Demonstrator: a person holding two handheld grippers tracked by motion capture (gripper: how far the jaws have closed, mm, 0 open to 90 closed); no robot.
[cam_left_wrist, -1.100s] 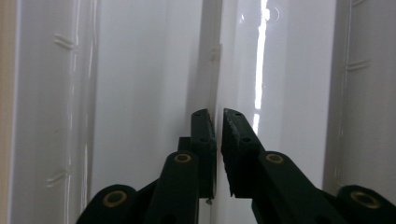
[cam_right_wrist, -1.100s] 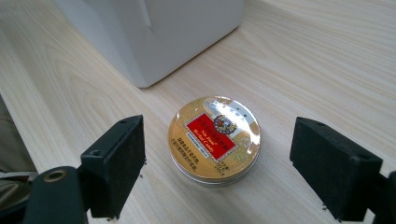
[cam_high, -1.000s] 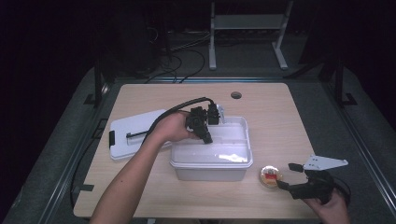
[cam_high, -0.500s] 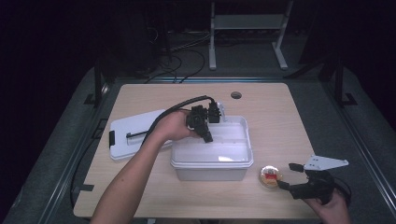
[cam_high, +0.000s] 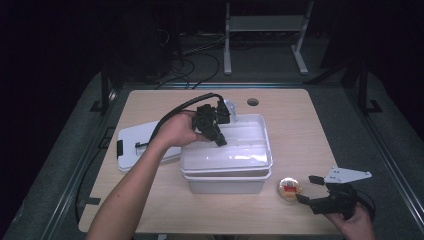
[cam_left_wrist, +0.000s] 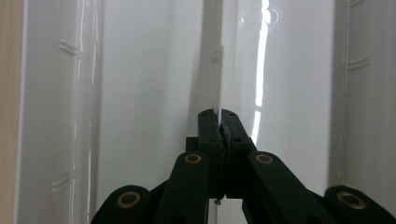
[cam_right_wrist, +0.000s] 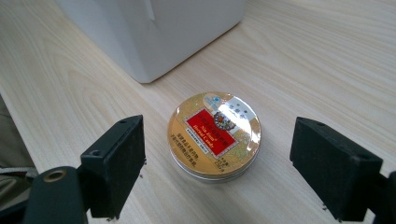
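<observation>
A white plastic tub (cam_high: 250, 150) sits nested in a second white tub (cam_high: 225, 184) at the table's middle, its rim standing a little above the lower one. My left gripper (cam_high: 220, 141) reaches in at the upper tub's far left and is shut on its thin wall. In the left gripper view that wall (cam_left_wrist: 215, 70) runs edge-on into the closed left gripper (cam_left_wrist: 218, 114). A round gold tin with a red label (cam_high: 290, 188) lies right of the tubs. My right gripper (cam_high: 306, 188) stands open beside it. In the right gripper view the tin (cam_right_wrist: 214, 135) lies between the spread jaws of the right gripper (cam_right_wrist: 219, 163), untouched.
A white lid with a black latch (cam_high: 135, 142) lies flat left of the tubs, under my left forearm. A round cable hole (cam_high: 253, 102) is in the table's far side. Bare wood (cam_high: 300, 135) stretches right of the tubs. The tub corner (cam_right_wrist: 154, 42) stands close beyond the tin.
My left hand has risen, and the upper tub has come up with it, parting from the lower tub. The right gripper and the tin have kept still.
</observation>
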